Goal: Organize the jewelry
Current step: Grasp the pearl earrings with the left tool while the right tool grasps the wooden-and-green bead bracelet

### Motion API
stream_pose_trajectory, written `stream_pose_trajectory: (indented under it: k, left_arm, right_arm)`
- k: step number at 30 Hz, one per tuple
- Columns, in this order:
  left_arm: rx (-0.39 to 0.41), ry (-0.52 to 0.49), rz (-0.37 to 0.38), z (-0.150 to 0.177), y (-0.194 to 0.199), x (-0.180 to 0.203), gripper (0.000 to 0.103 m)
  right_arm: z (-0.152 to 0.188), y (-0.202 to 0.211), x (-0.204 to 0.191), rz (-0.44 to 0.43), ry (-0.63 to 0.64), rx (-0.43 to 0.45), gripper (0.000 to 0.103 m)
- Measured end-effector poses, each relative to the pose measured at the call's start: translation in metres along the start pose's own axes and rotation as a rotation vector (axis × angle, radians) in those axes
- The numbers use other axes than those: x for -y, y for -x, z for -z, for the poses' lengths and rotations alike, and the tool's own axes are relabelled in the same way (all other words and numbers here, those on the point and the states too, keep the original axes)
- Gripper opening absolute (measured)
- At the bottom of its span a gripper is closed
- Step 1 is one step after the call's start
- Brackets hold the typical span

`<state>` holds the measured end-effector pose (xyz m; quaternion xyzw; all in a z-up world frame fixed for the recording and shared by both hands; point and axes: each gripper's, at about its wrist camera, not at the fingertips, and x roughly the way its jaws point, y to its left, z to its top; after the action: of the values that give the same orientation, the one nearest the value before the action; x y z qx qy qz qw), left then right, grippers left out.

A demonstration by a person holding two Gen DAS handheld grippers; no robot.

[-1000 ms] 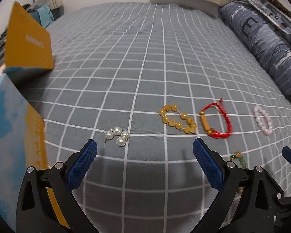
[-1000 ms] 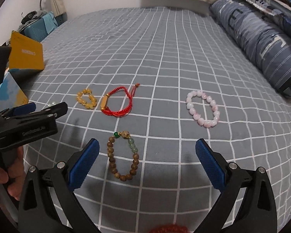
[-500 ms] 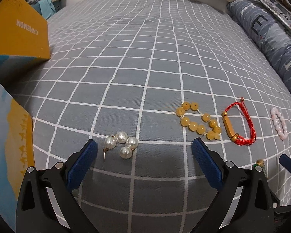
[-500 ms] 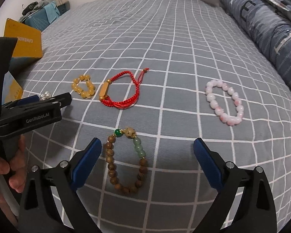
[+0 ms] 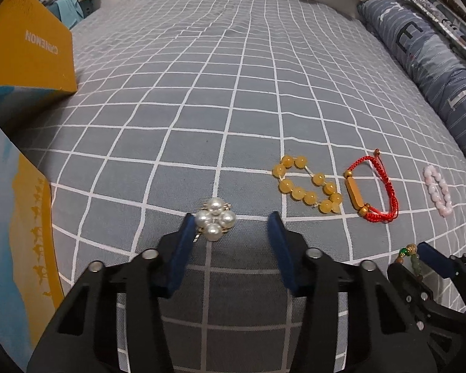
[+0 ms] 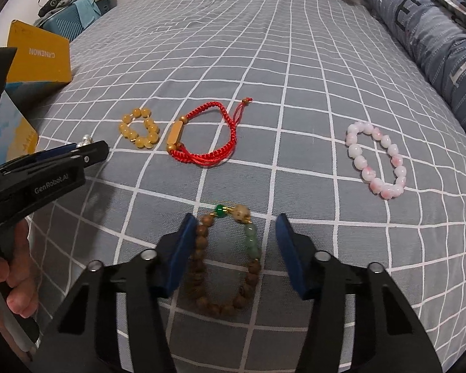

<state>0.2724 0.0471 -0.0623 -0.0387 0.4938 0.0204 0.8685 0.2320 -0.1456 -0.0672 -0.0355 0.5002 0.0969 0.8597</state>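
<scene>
A pearl cluster earring (image 5: 215, 220) lies on the grey checked bedspread (image 5: 233, 93), just inside the left finger of my open left gripper (image 5: 231, 227). A yellow bead bracelet (image 5: 307, 184), a red cord bracelet (image 5: 371, 191) and a pink bead bracelet (image 5: 437, 190) lie to its right. In the right wrist view my right gripper (image 6: 234, 230) is open and straddles a brown wooden bead bracelet (image 6: 226, 261) with green beads; its left finger (image 6: 183, 242) touches the beads. The yellow bracelet (image 6: 139, 129), red bracelet (image 6: 202, 133) and pink bracelet (image 6: 376, 160) lie beyond.
An orange box lid (image 5: 28, 49) stands at the far left, with a blue and orange box (image 5: 15, 233) nearer at the left edge. A striped blue pillow (image 5: 425, 62) lies along the right side. The left gripper (image 6: 46, 177) and a hand show in the right wrist view.
Both grippers have moved forward and down and narrowed their fingers. The left one now flanks the pearl earring, the right one flanks the brown bead bracelet.
</scene>
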Motion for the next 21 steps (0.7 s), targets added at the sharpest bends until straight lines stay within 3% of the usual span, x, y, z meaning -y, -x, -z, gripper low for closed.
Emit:
stream_pose_trajectory:
  k: [3, 5, 21]
  left_arm:
    - [0.002, 0.011, 0.006, 0.0, 0.001, -0.003, 0.026]
    - [0.005, 0.015, 0.011, 0.0, 0.002, -0.003, 0.023]
    - [0.031, -0.005, 0.019, 0.003, 0.012, 0.002, 0.023]
  right_arm:
    - [0.0, 0.001, -0.001, 0.003, 0.003, 0.003, 0.025]
    - [0.001, 0.001, -0.002, 0.007, 0.01, 0.01, 0.016]
    - [0.001, 0.008, -0.002, 0.013, 0.005, 0.04, 0.015]
